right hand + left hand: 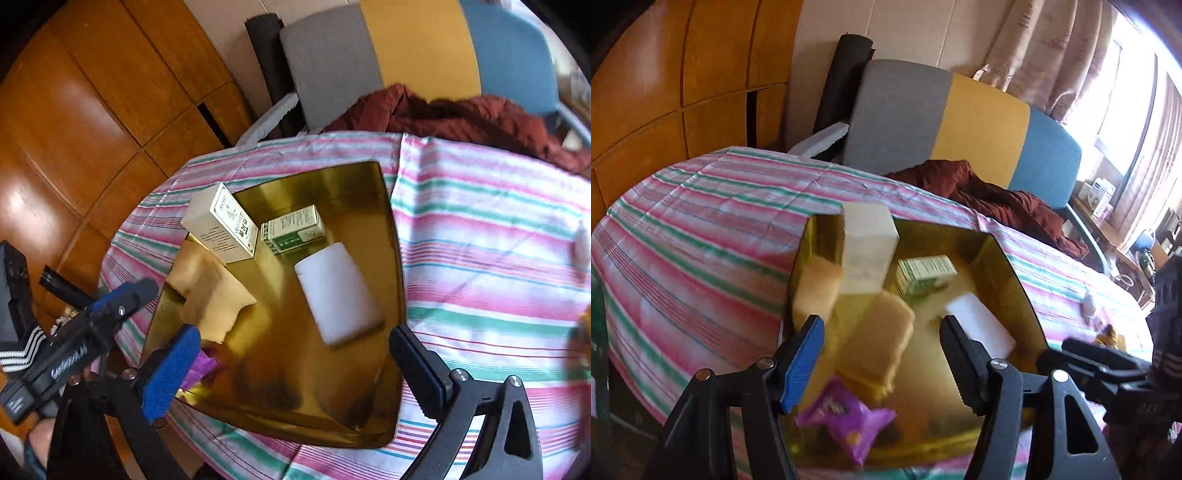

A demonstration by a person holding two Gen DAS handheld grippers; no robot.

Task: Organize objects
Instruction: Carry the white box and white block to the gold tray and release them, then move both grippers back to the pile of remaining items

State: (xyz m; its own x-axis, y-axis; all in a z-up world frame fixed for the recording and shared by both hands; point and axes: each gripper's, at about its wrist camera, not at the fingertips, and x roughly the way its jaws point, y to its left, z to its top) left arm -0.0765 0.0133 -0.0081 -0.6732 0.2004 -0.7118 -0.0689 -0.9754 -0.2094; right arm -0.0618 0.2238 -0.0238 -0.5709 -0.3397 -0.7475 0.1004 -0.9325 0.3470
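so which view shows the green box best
Right wrist: the green box is sharp, with its printed faces legible as print. Left wrist shows it smaller and blurrier, partly behind the white box.

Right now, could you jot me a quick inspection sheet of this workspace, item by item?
Surface: striped cloth covers the table.
Job's things: gold tray holds a cream box, green box, white block, yellow sponges and purple packet.
Clutter: small pale thing on the cloth, too blurred to name.
Grippers: left gripper open above the sponges and packet; right gripper open over the tray, holding nothing.
Cables: nothing seen.
Surroundings: wooden cabinets, grey-yellow-blue seat back, maroon fabric, curtains.
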